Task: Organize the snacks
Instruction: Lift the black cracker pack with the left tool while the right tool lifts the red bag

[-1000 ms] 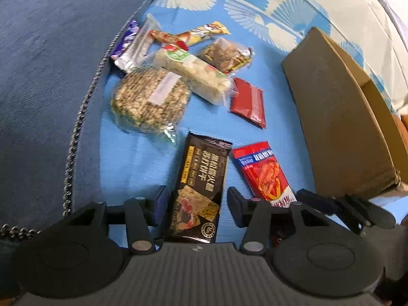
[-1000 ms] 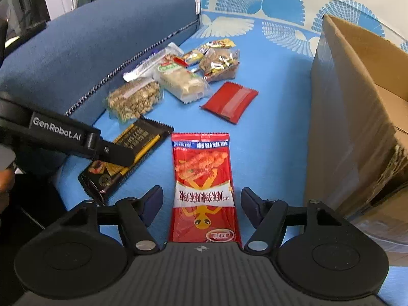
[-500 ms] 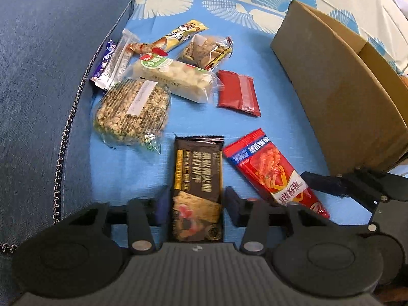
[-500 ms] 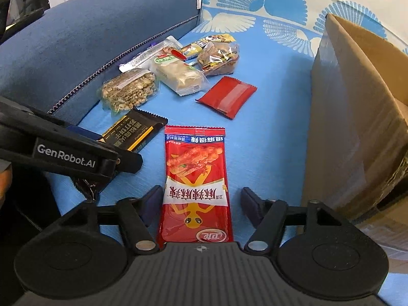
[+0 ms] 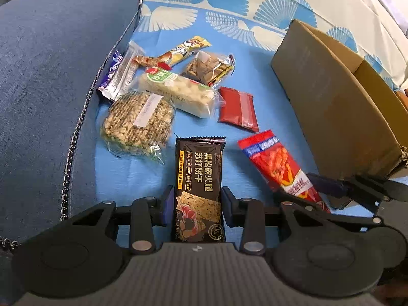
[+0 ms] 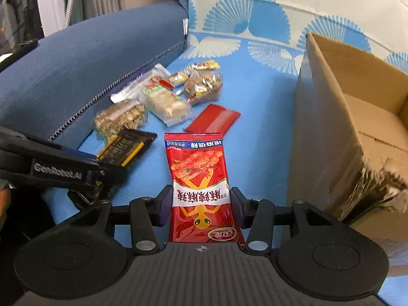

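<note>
A black cracker packet (image 5: 199, 168) lies lengthwise on the blue patterned cloth (image 5: 132, 176), and my left gripper (image 5: 197, 204) is shut on its near end, pads against both long edges. To its right a red spicy-snack packet (image 6: 197, 168) sits between the fingers of my right gripper (image 6: 201, 204). Those jaws are closing and the pads meet the packet's sides. In the left wrist view the red packet (image 5: 275, 160) slants toward the right gripper's fingers (image 5: 323, 179). The right wrist view shows the black packet (image 6: 127, 148) and my left gripper's finger (image 6: 112, 176).
An open cardboard box (image 6: 331, 127) stands at the right. Further back lie a round rice cake (image 5: 137, 122), a white bar (image 5: 178, 91), a flat red sachet (image 5: 238, 108) and several small wrapped snacks. A dark blue sofa arm (image 5: 51, 76) borders the left.
Both grippers' jaws have narrowed onto their packets, the left on the black one, the right on the red one. The black packet now lies straight along the left gripper.
</note>
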Motion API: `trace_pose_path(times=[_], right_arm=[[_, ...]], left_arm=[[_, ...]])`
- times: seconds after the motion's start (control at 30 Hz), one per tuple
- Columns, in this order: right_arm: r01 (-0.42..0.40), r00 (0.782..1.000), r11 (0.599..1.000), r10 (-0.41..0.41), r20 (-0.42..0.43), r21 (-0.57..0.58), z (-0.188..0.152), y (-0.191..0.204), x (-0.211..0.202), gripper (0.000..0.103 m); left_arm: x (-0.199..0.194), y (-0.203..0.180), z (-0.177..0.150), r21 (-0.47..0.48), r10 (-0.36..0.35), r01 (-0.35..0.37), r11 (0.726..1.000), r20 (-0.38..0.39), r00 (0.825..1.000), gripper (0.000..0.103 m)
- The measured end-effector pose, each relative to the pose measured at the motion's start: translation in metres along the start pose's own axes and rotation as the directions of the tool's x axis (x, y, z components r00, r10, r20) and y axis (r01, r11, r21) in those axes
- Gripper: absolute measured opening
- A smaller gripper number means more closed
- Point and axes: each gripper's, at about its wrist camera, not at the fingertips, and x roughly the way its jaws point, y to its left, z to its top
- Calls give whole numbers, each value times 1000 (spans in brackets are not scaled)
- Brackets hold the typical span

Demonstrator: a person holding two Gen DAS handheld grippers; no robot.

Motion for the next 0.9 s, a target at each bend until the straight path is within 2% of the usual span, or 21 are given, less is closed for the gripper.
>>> trace_pose_path(times=[0.17, 0.57, 0.73, 0.9], right_arm=[[-3, 997, 1000, 3, -78, 4, -6, 1, 13, 51], [3, 997, 1000, -5, -80, -19, -7, 6, 14, 52], [17, 998, 999, -19, -58, -33, -7, 7, 11, 50], [25, 1000, 1000, -25, -5, -16, -3, 4, 2, 49]], left_arm=[[6, -2, 0, 16, 3, -2, 1000, -39, 999, 42], [10, -7, -3, 50, 13, -11, 999, -55, 998, 42], [5, -5, -3, 40, 5, -4, 999, -24, 1000, 42], [-9, -1, -4, 7, -39, 38, 999, 61, 997, 42]])
